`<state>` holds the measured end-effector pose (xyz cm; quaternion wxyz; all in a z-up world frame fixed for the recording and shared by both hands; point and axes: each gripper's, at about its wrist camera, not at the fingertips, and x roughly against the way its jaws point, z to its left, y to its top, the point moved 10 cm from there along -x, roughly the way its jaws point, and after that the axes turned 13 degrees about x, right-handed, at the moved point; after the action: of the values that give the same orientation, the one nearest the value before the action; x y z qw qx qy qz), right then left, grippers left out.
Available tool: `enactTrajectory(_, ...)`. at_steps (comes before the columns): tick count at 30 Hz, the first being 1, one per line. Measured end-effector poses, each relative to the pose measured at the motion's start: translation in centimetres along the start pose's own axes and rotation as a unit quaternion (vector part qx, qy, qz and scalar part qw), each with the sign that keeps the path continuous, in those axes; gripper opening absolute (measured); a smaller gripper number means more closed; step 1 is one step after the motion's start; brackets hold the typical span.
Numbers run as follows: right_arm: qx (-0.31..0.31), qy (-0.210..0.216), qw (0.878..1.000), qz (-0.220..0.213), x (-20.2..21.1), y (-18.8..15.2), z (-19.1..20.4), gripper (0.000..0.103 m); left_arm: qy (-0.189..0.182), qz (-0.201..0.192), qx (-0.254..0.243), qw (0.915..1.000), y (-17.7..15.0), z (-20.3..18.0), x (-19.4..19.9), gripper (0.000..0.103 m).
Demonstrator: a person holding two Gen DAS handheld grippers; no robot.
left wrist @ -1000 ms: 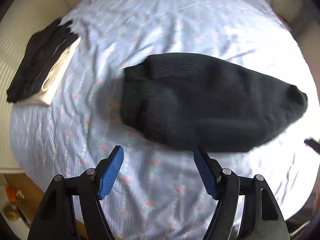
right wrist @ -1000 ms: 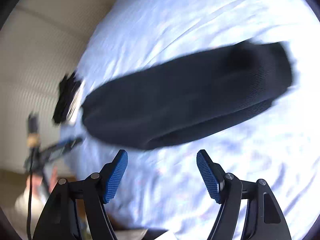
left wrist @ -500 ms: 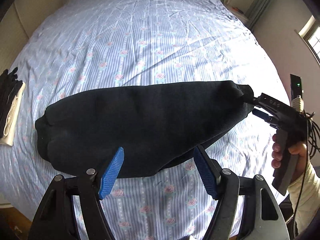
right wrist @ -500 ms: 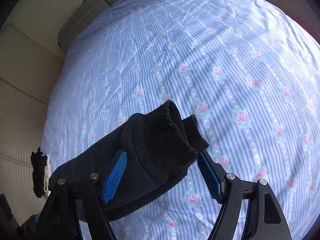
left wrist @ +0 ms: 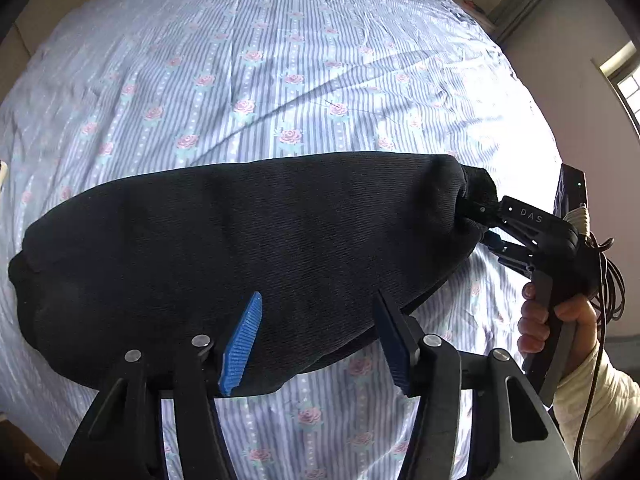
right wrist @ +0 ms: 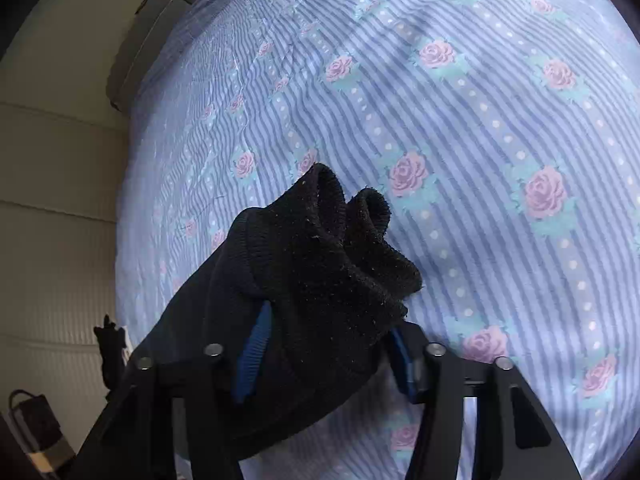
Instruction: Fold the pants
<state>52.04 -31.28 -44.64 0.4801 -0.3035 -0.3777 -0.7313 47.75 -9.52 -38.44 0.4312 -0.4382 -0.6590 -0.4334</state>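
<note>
The black pants [left wrist: 248,248] lie folded lengthwise across the flowered bed sheet [left wrist: 280,80]. My left gripper [left wrist: 316,332] is open, its blue pads over the pants' near edge without gripping. My right gripper [right wrist: 324,344] has its jaws around the ribbed cuff end [right wrist: 340,248] of the pants; the cloth bunches between the pads but they stand apart. The right gripper also shows in the left wrist view [left wrist: 484,224], at the right end of the pants.
A small dark and pale clothes pile [right wrist: 114,348] lies at the bed's left edge. A padded headboard [right wrist: 56,160] runs along the left. A window [left wrist: 626,80] is at the far right. The person's hand [left wrist: 560,320] holds the right gripper.
Both grippers have moved down and closer to the pants. The right gripper has slid onto the cuff end. The left gripper now overlaps the pants' near edge.
</note>
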Motion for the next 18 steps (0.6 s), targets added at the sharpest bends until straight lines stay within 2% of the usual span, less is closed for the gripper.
enactTrajectory(3,0.011,-0.022,1.0,-0.002,0.9,0.1,0.6,0.034,-0.005,0.017,-0.006,0.9998,-0.5,-0.5,-1.1,0.039)
enactTrajectory(5,0.022,-0.036,0.999,-0.019,2.5,0.1,1.3,0.031,-0.008,0.039,-0.004,0.9992,-1.4,-0.6,-2.4,0.035)
enactTrajectory(9,0.024,-0.041,0.998,-0.044,5.7,-0.8,1.8,0.028,-0.004,0.071,-0.005,0.9975,-3.8,-0.5,-5.1,0.033)
enactTrajectory(18,0.034,-0.073,0.996,-0.04,7.0,-2.3,1.7,0.026,0.009,0.089,-0.015,0.9959,-4.7,-0.6,-7.6,0.033)
